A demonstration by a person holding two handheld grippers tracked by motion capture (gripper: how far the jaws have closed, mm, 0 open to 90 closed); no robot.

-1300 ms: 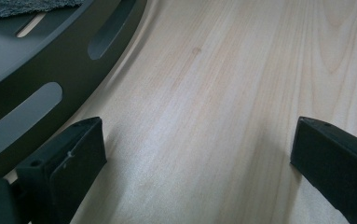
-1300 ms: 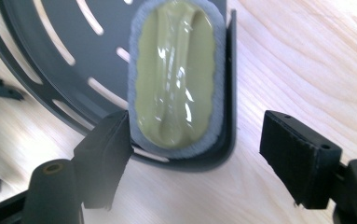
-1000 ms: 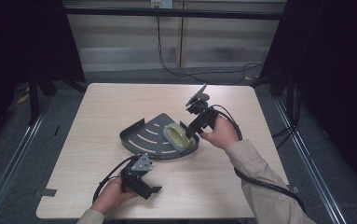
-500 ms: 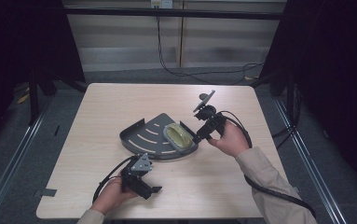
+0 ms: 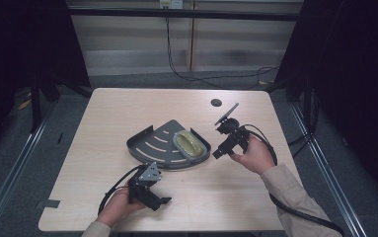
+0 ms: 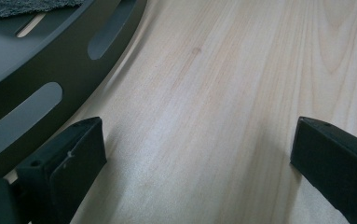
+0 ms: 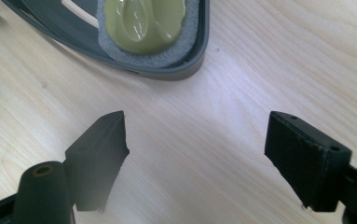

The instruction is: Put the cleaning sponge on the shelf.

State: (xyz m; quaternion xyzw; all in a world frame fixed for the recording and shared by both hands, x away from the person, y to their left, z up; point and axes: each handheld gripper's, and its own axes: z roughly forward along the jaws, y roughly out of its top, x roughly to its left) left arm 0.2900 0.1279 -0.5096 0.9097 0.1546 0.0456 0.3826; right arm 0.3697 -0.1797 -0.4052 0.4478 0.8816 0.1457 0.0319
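- Right claw [image 5: 217, 152]: jaws wide apart, gripping nothing, just right of the grey tray [image 5: 152, 148].
- Left claw [image 5: 163, 202]: likewise spread and empty, low on the tabletop [image 5: 127, 106] near the tray's curved rim.
- Right gripper view shows the green soap [image 7: 143, 21] glossy, on a grey pad [image 7: 185, 39] in the tray.
- No legible writing.
- Pale wood tabletop; dark surroundings.

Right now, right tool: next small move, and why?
Probably ease the right tool forward toward the green soap. Its jaws stand open over bare table, short of the grey tray that holds the soap on a grey pad.
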